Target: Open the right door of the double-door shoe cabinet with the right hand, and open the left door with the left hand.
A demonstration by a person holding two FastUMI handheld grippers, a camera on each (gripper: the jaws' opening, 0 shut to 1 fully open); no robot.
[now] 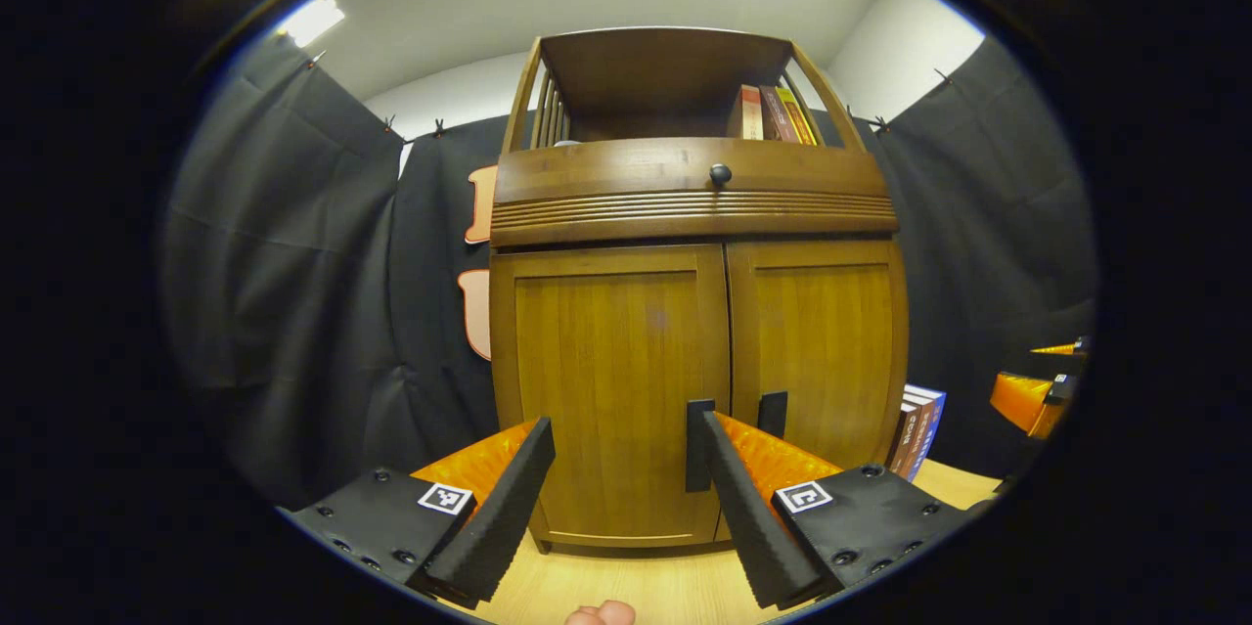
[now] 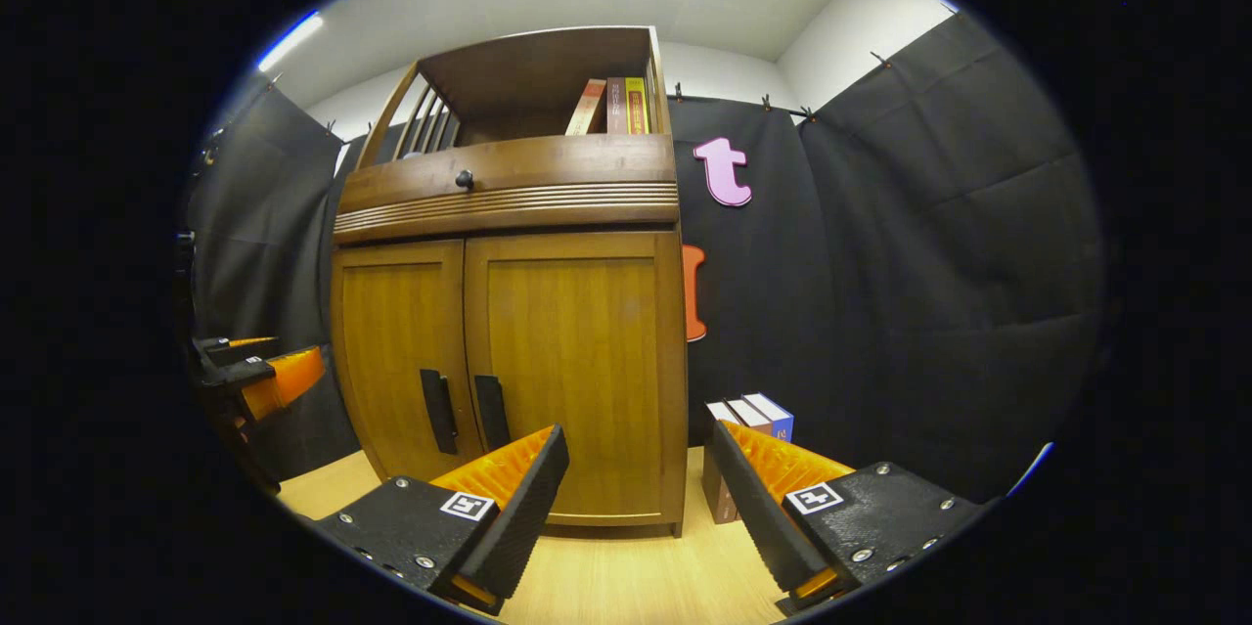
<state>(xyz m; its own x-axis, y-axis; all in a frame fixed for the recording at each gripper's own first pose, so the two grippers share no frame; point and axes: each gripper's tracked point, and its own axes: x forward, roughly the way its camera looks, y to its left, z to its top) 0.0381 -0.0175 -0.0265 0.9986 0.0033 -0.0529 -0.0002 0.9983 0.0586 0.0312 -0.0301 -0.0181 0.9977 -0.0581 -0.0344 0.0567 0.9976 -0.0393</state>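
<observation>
A brown wooden shoe cabinet (image 1: pixel 694 312) stands upright on a pale wooden floor (image 2: pixel 626 576), against the black cloth wall. It has two doors, both closed: the left door (image 1: pixel 611 390) and the right door (image 2: pixel 577 371). Each door carries one dark handle, two in all, the left handle (image 1: pixel 698 444) and the right handle (image 2: pixel 491 412), both running vertically beside the centre seam. Above sit one drawer with a round black knob (image 1: pixel 720 174) and an open shelf holding three books (image 1: pixel 773 114). The left gripper (image 1: pixel 621 468) is spread wide, facing the left door, apart from it. The right gripper (image 2: pixel 636 483) is also spread wide, facing the right door.
</observation>
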